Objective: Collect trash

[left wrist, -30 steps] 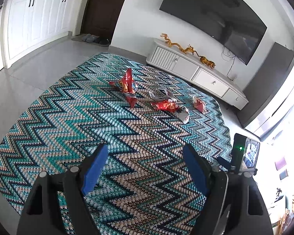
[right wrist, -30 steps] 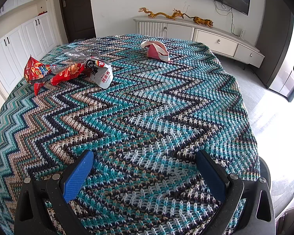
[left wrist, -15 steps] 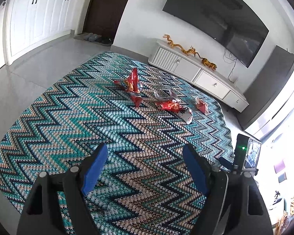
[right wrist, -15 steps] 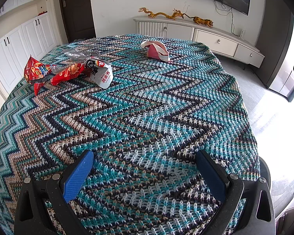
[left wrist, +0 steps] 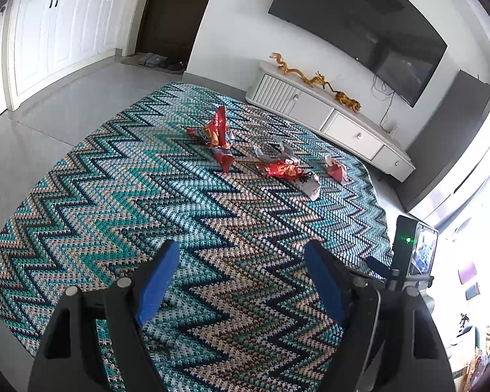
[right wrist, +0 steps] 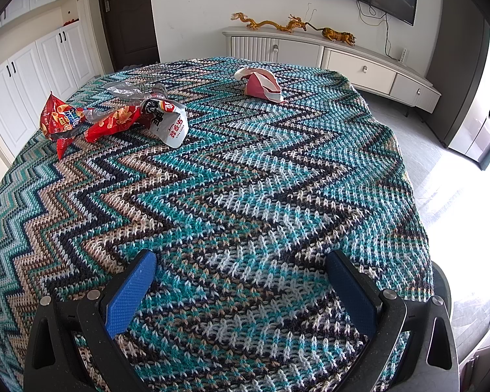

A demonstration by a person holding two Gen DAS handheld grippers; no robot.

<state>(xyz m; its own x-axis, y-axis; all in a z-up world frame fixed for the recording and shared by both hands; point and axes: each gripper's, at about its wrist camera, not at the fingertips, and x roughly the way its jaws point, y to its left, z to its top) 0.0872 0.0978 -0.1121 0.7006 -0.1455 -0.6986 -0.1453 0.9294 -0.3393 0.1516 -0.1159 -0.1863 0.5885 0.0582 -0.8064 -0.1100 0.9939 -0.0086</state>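
Trash lies at the far part of a zigzag knitted cloth (left wrist: 140, 196) (right wrist: 245, 179). A red snack bag (left wrist: 217, 127) (right wrist: 57, 119) stands crumpled furthest left. Beside it are a second red bag (left wrist: 279, 170) (right wrist: 114, 122), a white printed wrapper (left wrist: 310, 184) (right wrist: 171, 124) and a silver wrapper (left wrist: 274, 150) (right wrist: 127, 91). A pink and white wrapper (left wrist: 336, 171) (right wrist: 262, 86) lies apart to the right. My left gripper (left wrist: 241, 261) is open and holds nothing, well short of the trash. My right gripper (right wrist: 241, 261) is also open with nothing in it, hovering over bare cloth.
A white TV cabinet (left wrist: 326, 114) (right wrist: 343, 62) with golden figurines stands behind the cloth under a wall screen. White cupboards (left wrist: 65, 32) and a dark door are at the left. Slippers (left wrist: 156, 60) lie by the door. A black device with a small screen (left wrist: 414, 251) sits at the left view's right edge.
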